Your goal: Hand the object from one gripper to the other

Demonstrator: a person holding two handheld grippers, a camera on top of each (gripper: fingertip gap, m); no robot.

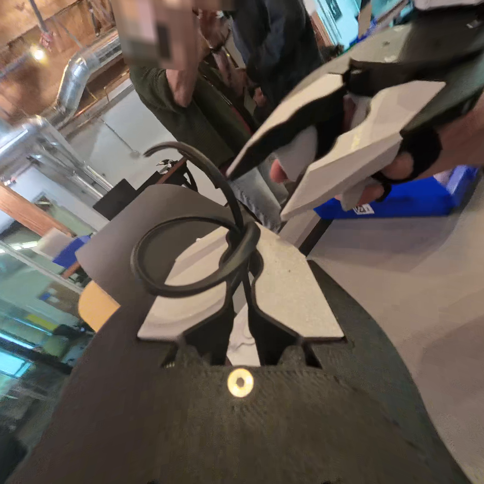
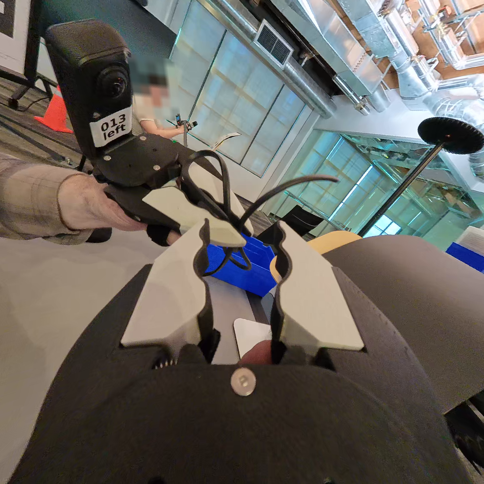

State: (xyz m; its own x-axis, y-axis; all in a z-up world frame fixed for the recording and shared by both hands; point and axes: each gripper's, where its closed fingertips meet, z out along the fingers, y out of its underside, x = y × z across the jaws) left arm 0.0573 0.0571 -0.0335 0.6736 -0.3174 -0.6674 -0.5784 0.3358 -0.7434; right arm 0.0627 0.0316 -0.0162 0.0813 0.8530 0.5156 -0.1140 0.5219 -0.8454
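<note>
A black cable (image 1: 146, 275) is coiled in loops, with one loose end curving upward. My left gripper (image 1: 243, 231) is shut on it where the loops cross, holding it in the air. My right gripper (image 1: 255, 195) comes in from the upper right, open, its white fingers either side of the cable just beyond my left fingertips. In the right wrist view, my right gripper (image 2: 242, 227) is open and empty. The tip of the left gripper (image 2: 233, 233) sits between its fingers, with the cable (image 2: 226, 183) rising from it. A hand holds each gripper.
A grey table (image 1: 392, 275) lies below, also in the right wrist view (image 2: 52, 275). A blue bin (image 1: 392, 199) (image 2: 248, 277) stands on it. People (image 1: 183, 110) stand behind. An orange cone (image 2: 56, 110) and a yellow chair (image 2: 332, 239) are farther off. The tips of both grippers are at nearly the same place.
</note>
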